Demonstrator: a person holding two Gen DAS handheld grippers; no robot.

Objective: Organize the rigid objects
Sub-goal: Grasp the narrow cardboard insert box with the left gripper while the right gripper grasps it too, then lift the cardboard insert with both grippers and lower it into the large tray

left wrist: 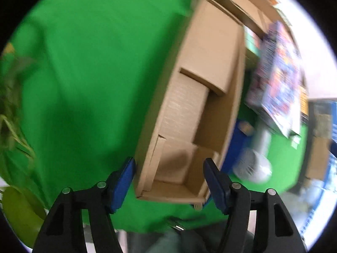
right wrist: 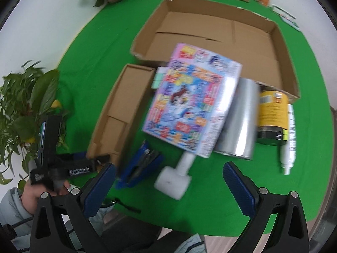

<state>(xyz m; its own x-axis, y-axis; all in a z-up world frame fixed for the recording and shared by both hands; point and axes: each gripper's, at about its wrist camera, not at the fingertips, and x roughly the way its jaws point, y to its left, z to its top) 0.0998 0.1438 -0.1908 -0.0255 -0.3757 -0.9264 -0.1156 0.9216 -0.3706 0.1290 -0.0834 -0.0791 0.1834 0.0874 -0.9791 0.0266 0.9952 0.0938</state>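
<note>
Your left gripper [left wrist: 169, 181] points down over the near end of the narrow cardboard box [left wrist: 202, 97], which runs from the bottom centre of the left wrist view up toward the upper right. Its blue pads stand apart with nothing pressed between them; the box's near corner sits in the gap, and you cannot tell from this blurred view whether either pad touches the cardboard. The box is open on top and shows folded inserts inside.

Your right gripper [right wrist: 168, 172] is spread wide, empty, at the bottom of the right wrist view. Just above it, on the green cloth [right wrist: 94, 59], lies a white mallet-shaped object [right wrist: 174, 179], its handle running under the colourful magazine [right wrist: 189, 99] at centre frame. Left of the mallet lies a blue stapler-like object [right wrist: 139, 168]. Touching the magazine's right edge lies a silver cylinder [right wrist: 240, 118], then a yellow-labelled jar [right wrist: 272, 116] and a white bottle [right wrist: 291, 135] at the right. The large open cardboard box [right wrist: 221, 40] fills the upper centre, empty inside. The narrow box lies left of the magazine, with your left gripper at its near end, in the lower left.
</note>
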